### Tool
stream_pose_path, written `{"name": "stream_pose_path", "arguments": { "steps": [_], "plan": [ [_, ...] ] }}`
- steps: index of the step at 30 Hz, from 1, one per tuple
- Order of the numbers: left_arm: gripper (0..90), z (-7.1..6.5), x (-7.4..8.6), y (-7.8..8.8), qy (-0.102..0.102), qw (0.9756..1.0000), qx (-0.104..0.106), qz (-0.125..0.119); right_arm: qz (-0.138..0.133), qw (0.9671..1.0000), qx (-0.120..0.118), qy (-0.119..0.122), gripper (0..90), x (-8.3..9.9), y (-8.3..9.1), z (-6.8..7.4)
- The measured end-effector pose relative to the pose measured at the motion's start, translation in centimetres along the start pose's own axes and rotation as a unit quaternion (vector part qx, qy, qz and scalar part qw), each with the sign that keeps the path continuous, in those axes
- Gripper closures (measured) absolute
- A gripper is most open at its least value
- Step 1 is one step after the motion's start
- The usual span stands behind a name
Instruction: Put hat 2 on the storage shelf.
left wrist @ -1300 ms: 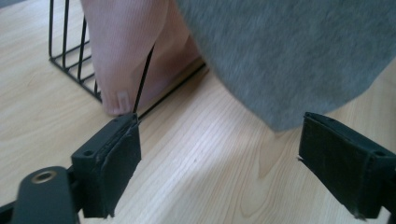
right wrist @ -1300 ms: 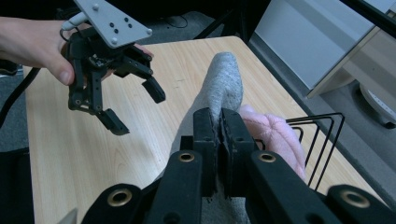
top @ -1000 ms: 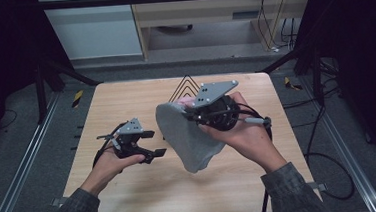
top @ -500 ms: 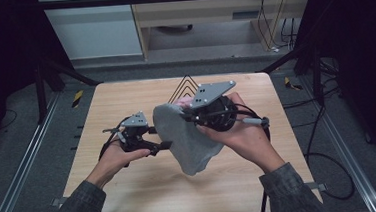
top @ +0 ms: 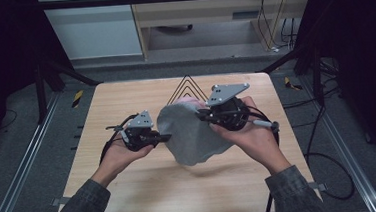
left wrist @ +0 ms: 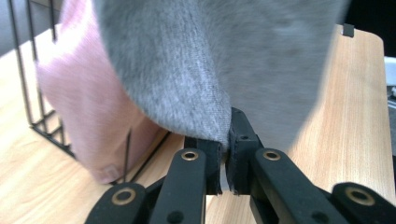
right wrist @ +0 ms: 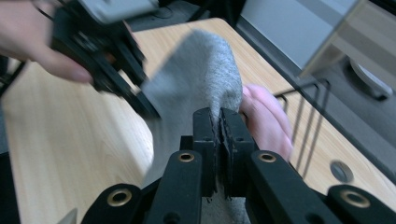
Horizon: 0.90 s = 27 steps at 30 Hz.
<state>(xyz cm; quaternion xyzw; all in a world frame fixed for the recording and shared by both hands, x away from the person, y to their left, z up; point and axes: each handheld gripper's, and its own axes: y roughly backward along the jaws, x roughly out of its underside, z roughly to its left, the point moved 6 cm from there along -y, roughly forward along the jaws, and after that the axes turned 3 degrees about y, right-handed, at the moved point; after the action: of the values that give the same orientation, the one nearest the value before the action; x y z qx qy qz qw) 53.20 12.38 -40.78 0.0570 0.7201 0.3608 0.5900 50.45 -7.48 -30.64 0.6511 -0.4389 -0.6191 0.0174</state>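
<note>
A grey cloth (top: 193,138) hangs above the wooden table (top: 131,190), held between both grippers. My left gripper (top: 166,137) has just closed its jaws and is shut on the cloth's left edge; the left gripper view shows the grey cloth (left wrist: 187,70) pinched between the pads of that gripper (left wrist: 224,156). My right gripper (top: 203,116) is shut on the cloth's upper right part, and in the right gripper view its tips (right wrist: 218,126) clamp a fold of the grey cloth (right wrist: 205,65). Behind it lies a pink cloth (top: 184,101).
The pink cloth (left wrist: 79,107) rests against a black wire rack (top: 187,86) at the table's far middle. The rack's wires (right wrist: 303,116) stand close behind the held cloth. Bare wood stretches along the near edge and on both sides.
My left gripper moved right to the grey cloth's edge and closed on it; earlier it stood open and apart. My right gripper sank slightly with the cloth.
</note>
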Motion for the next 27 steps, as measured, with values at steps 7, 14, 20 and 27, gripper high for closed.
{"name": "stream_pose_path", "arguments": {
  "steps": [7, 14, 20, 27],
  "plan": [
    [85.4, 0.0, -2.6, 2.0, -0.016, 0.9996, -0.016, 0.016, -0.024, 0.9988, 0.014, -0.041, 86.2, 1.0, 1.1, -1.9],
    [85.7, 0.3, -5.0, 3.0, -0.027, 0.9986, -0.031, 0.034, -0.040, 0.9970, 0.019, -0.064, 86.2, 0.9, 2.2, -3.2],
    [85.7, 0.2, -5.9, 3.5, -0.025, 0.9986, -0.035, 0.031, -0.045, 0.9962, 0.024, -0.071, 86.3, 0.7, 2.5, -3.5],
    [85.7, 0.0, -6.0, 3.8, -0.021, 0.9986, -0.041, 0.024, -0.049, 0.9957, 0.027, -0.074, 86.3, 0.7, 2.5, -3.6]
  ]
}}
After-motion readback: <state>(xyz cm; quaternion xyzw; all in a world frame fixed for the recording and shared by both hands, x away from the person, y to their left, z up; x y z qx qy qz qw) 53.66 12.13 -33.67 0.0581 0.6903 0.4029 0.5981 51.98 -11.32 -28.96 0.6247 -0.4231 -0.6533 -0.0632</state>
